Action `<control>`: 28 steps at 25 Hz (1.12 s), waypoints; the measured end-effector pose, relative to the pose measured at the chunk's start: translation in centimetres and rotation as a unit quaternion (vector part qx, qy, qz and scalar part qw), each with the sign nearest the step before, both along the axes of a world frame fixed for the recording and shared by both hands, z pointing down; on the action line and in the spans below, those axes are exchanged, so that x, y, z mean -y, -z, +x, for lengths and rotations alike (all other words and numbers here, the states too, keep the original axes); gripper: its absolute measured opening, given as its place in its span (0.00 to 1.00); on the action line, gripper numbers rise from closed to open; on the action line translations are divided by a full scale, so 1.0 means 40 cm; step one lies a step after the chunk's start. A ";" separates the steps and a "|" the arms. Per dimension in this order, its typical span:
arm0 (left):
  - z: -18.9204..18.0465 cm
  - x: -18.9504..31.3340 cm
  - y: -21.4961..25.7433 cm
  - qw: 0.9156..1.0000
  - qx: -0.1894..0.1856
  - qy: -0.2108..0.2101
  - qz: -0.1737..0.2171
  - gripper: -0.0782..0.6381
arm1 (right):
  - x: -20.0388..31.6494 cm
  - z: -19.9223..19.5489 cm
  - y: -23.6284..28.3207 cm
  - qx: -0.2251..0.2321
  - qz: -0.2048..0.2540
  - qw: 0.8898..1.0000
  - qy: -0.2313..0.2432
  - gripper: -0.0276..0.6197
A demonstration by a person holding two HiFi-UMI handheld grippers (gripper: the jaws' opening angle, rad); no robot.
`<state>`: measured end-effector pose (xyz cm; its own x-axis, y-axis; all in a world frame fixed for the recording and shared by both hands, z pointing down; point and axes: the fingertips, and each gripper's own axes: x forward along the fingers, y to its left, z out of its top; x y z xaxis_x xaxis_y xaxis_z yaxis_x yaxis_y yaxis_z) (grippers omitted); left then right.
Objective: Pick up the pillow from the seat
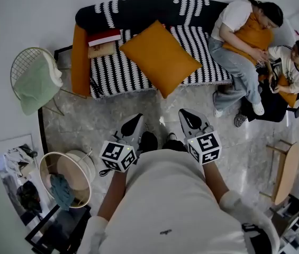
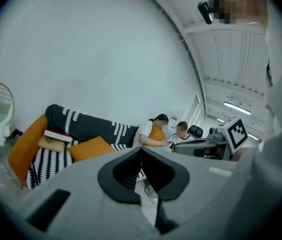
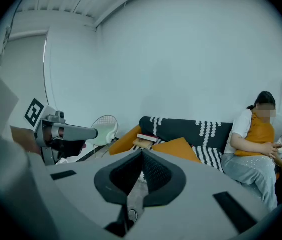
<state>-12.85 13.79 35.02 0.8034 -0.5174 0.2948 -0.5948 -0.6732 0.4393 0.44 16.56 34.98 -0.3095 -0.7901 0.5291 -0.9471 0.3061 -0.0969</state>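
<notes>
Head view: the orange pillow (image 1: 160,57) lies on the striped sofa (image 1: 112,72), well apart from the left gripper (image 1: 134,125) and right gripper (image 1: 190,119), both closed on nothing. This is probably the approach step; next the jaws must open.

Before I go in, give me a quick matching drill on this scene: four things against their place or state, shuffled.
1 orange square pillow
2 red hardcover book
3 white wire chair
4 left gripper

A jaws shut, empty
B on the floor, beside the black-and-white sofa
C middle of the sofa seat
D end of the sofa seat

Pairs: 1-C, 2-D, 3-B, 4-A
</notes>
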 end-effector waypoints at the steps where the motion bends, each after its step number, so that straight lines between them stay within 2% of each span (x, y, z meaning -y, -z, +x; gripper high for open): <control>1: -0.012 0.010 -0.002 1.000 -0.001 -0.003 0.000 0.12 | 0.011 -0.008 -0.002 -0.002 -0.001 1.000 -0.005 0.05; 6: -0.079 0.059 -0.036 1.000 -0.001 -0.007 -0.015 0.12 | 0.042 -0.045 -0.006 -0.018 -0.006 0.999 -0.027 0.05; 10: -0.096 0.112 -0.054 1.000 -0.003 -0.014 -0.019 0.13 | 0.044 -0.038 -0.023 -0.028 -0.018 0.999 -0.043 0.05; 18: -0.081 0.178 -0.065 1.000 0.010 -0.024 -0.017 0.12 | 0.051 0.039 -0.038 -0.026 -0.035 0.996 -0.076 0.05; 22: -0.055 0.194 -0.061 1.000 0.015 -0.015 -0.021 0.13 | 0.086 0.085 -0.034 -0.021 -0.031 0.996 -0.079 0.05; 28: 0.011 0.206 -0.050 0.999 0.026 -0.029 -0.022 0.13 | 0.176 0.125 -0.029 -0.007 -0.020 0.997 -0.069 0.05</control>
<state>-12.40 5.53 37.00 0.8147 -0.4560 0.3581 -0.5780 -0.6881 0.4387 5.44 9.54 36.15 -0.1905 -0.8033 0.5643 -0.9815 0.1682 -0.0918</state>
